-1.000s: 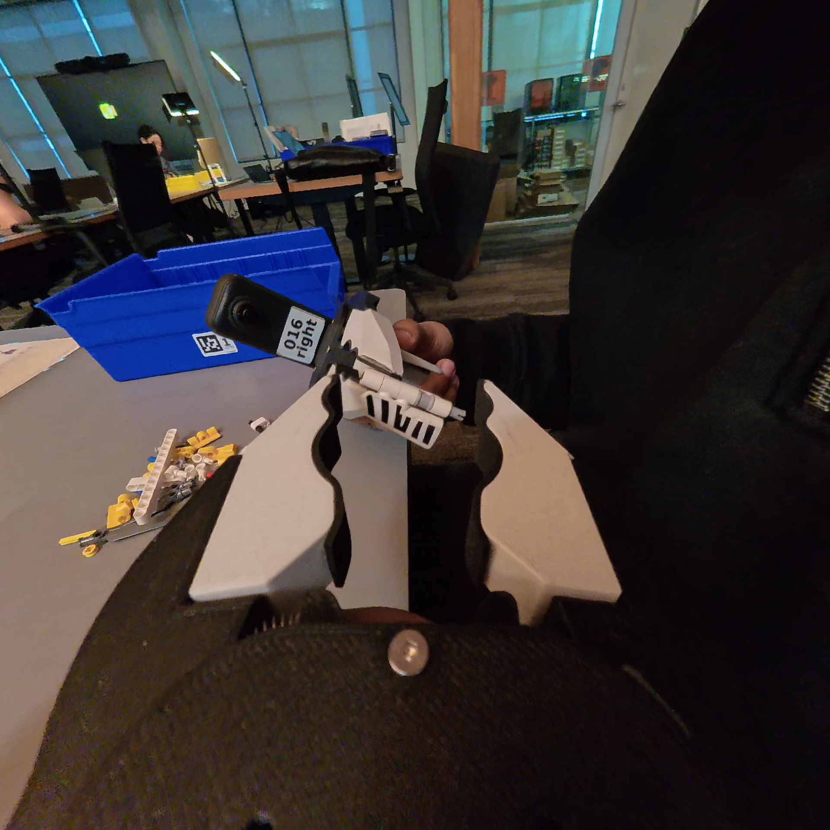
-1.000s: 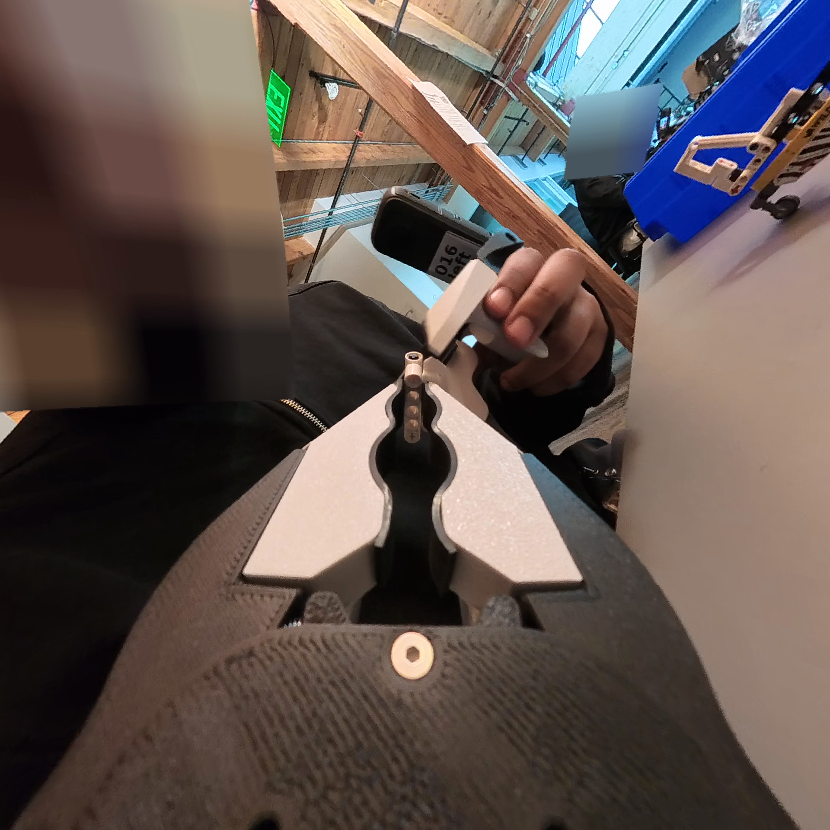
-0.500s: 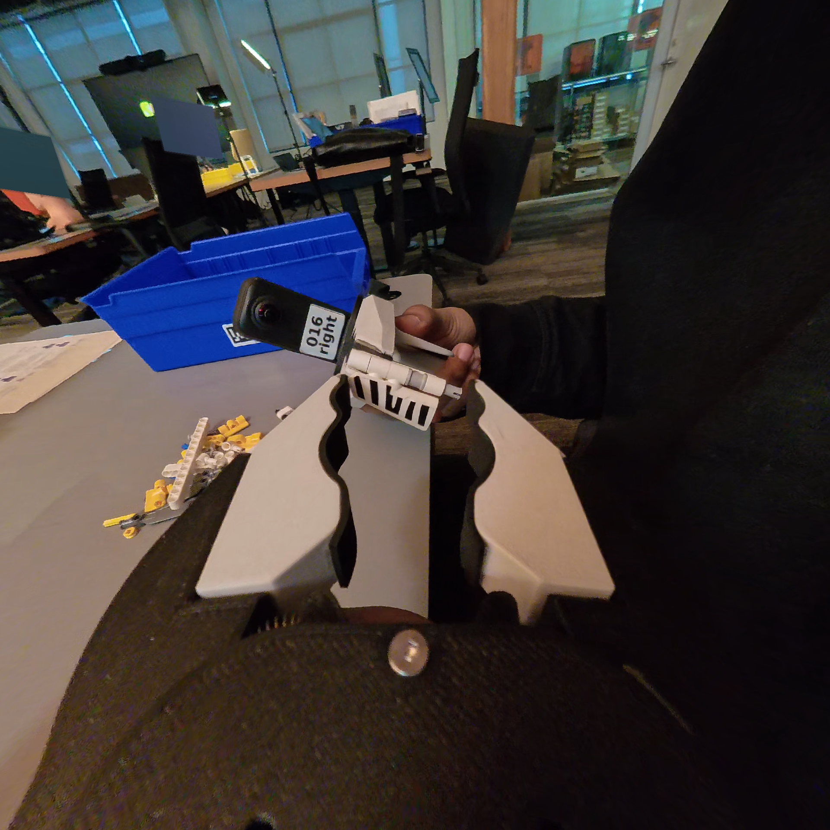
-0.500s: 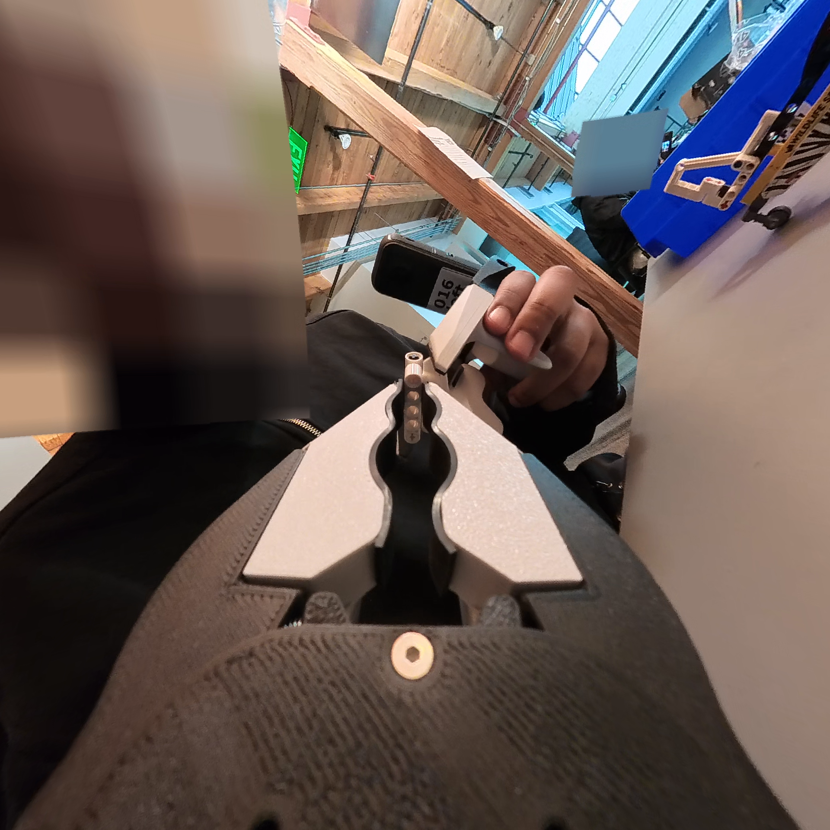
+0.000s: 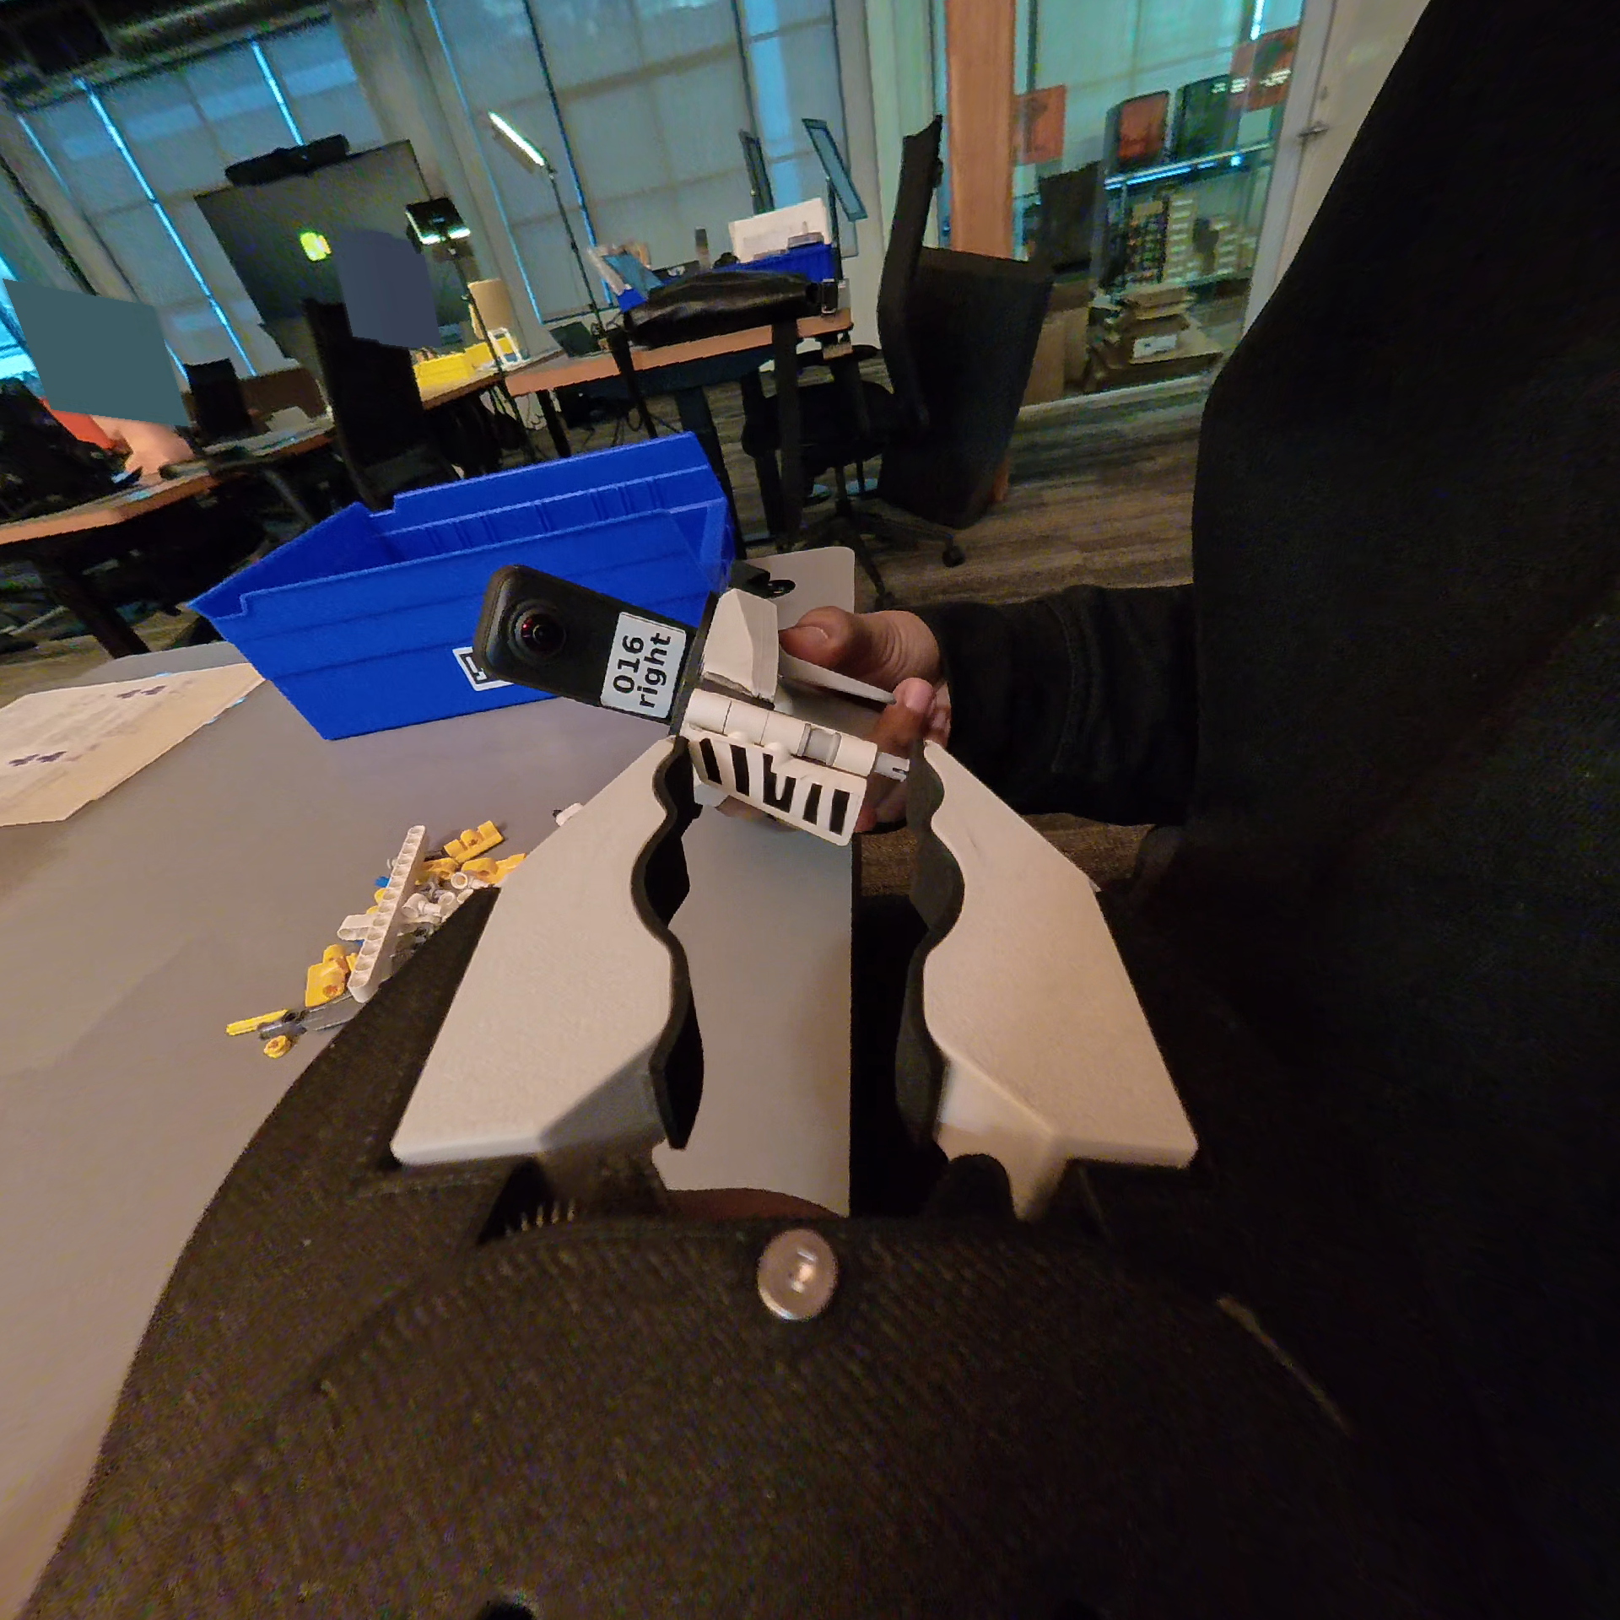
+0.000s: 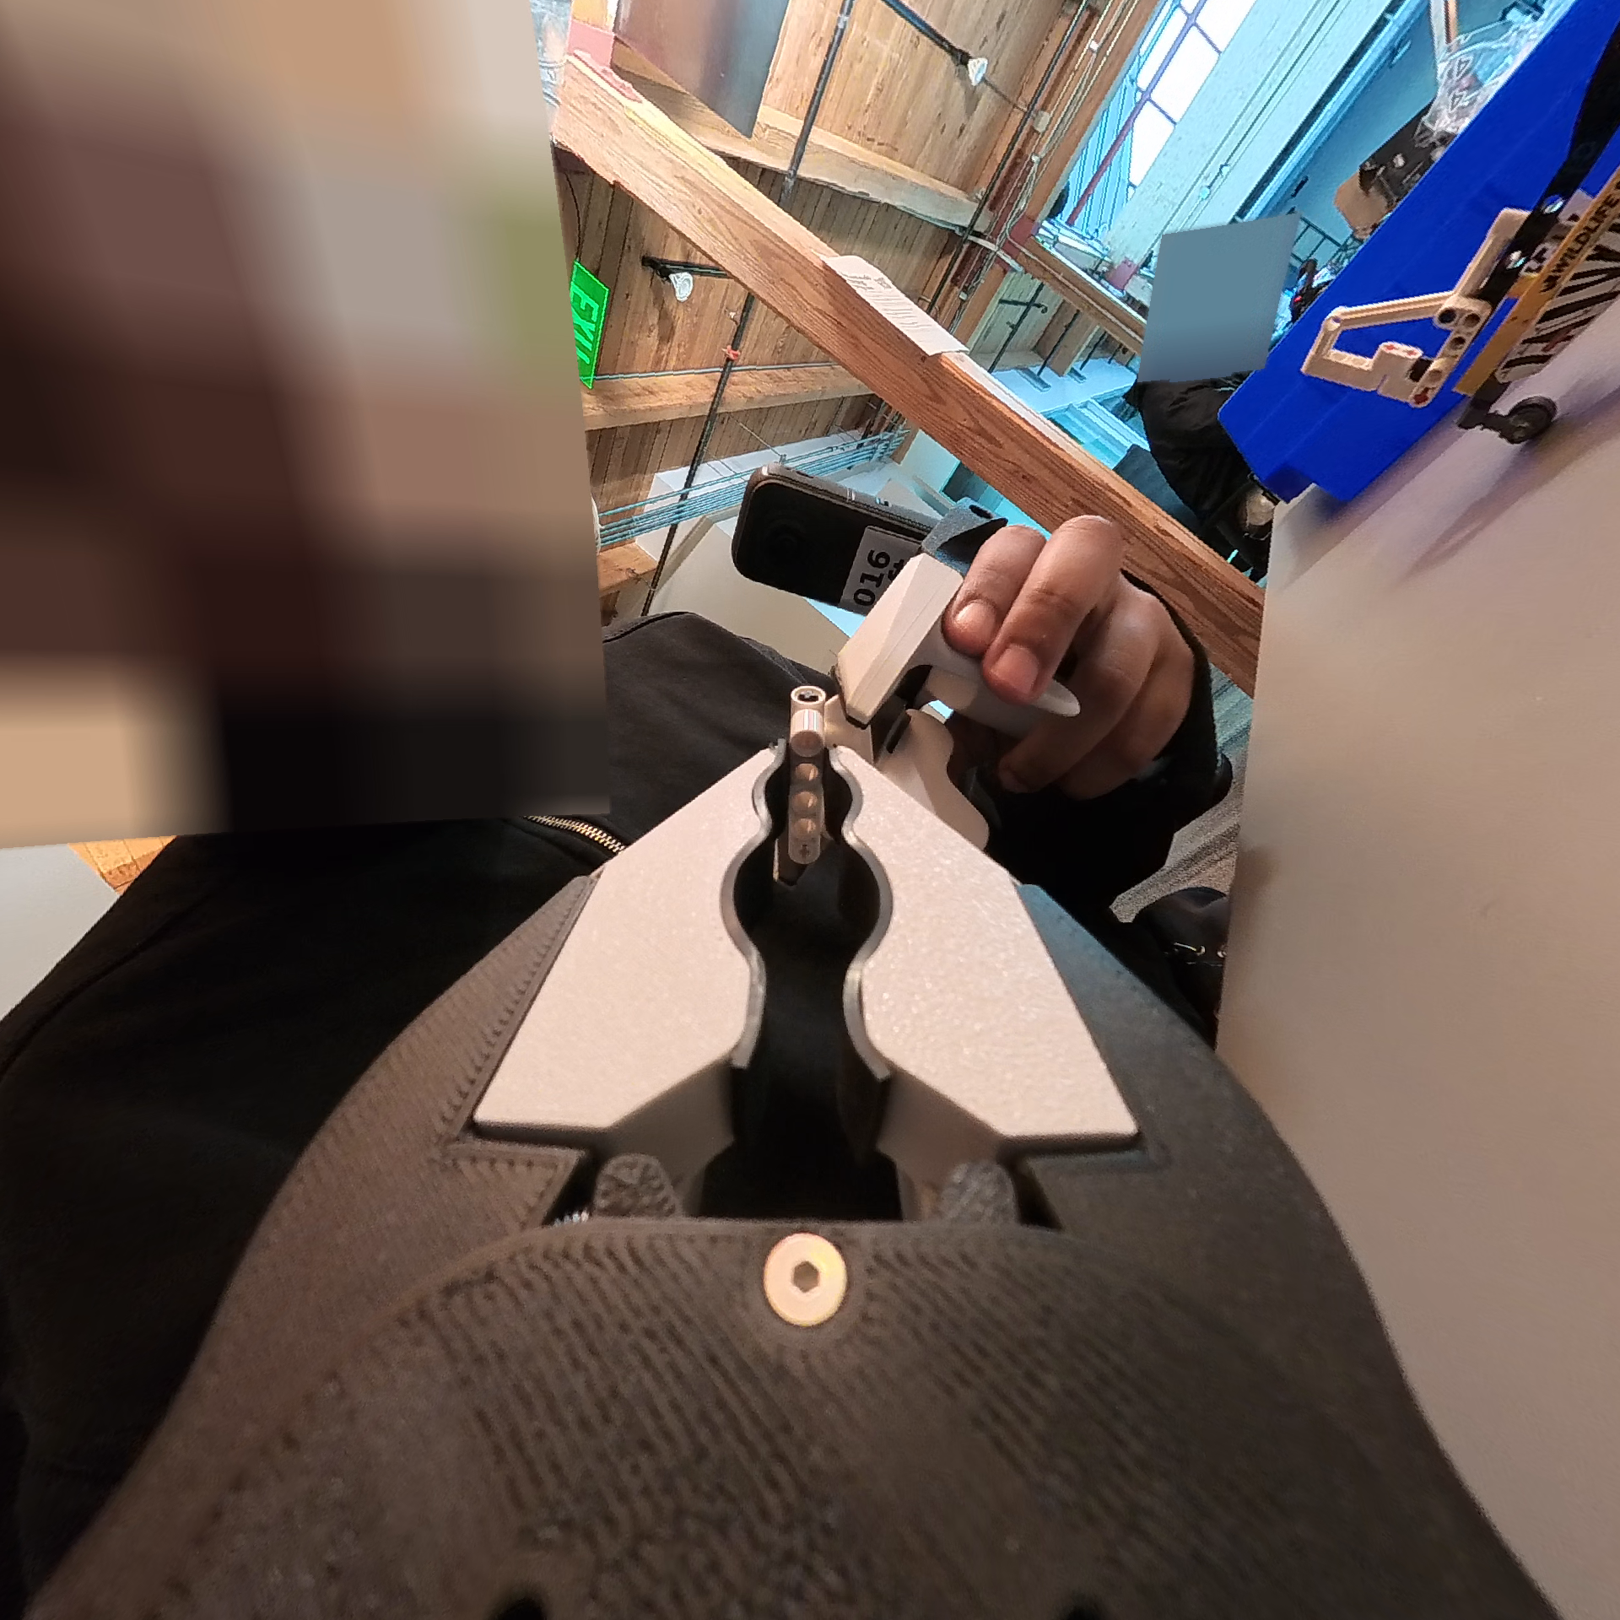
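Two fingers of the left gripper (image 5: 798, 763) have narrowed and come up around the striped white piece (image 5: 771, 785), one tip beside each end, but they aren't visibly pressing on it. The right gripper (image 6: 805, 763) stays clamped tight on that piece's holed beam (image 6: 805, 798), held in the air on the near side of the blue bin (image 5: 421, 596), clear of the counter (image 5: 175, 920).

Blue storage bin (image 5: 456, 579); grey desk (image 5: 175, 920); yellow and white building-toy pieces (image 5: 412, 894); white beam (image 6: 805, 780) with a row of round holes; white panel (image 5: 780, 789) with black stripes; black sleeve (image 5: 1069, 692); pale grey gripper fingers (image 5: 561, 982).
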{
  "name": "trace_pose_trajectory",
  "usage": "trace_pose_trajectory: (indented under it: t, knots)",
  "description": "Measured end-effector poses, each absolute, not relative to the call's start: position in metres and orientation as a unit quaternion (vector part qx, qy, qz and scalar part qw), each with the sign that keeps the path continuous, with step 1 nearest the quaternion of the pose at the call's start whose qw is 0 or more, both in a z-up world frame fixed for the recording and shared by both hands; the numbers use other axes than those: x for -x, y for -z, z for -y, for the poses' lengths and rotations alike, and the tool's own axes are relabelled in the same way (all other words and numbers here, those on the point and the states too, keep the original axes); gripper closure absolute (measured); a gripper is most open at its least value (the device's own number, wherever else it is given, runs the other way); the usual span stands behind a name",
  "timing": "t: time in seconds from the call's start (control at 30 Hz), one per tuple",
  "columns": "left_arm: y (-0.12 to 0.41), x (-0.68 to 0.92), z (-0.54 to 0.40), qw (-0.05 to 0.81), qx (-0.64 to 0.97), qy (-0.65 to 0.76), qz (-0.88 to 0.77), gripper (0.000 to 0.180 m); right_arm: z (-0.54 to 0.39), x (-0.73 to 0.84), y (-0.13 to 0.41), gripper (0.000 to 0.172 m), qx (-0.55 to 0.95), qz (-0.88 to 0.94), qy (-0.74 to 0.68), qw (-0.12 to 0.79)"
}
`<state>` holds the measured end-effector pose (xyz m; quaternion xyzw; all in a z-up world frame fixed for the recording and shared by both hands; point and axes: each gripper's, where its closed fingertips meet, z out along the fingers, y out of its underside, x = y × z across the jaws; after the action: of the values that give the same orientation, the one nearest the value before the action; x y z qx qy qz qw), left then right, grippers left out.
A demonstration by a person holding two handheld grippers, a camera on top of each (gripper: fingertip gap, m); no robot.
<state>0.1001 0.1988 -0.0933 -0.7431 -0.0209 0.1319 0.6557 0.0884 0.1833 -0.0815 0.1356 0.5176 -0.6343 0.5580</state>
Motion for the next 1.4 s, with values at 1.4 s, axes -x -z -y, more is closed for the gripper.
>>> trace_pose_trajectory:
  t: [1.4]
  knots:
    - [0.094,-0.089,-0.194,0.674,0.726,-0.130,0.040,0.136,-0.179,-0.079,0.084,0.167,-0.162,-0.506,0.644,0.551]
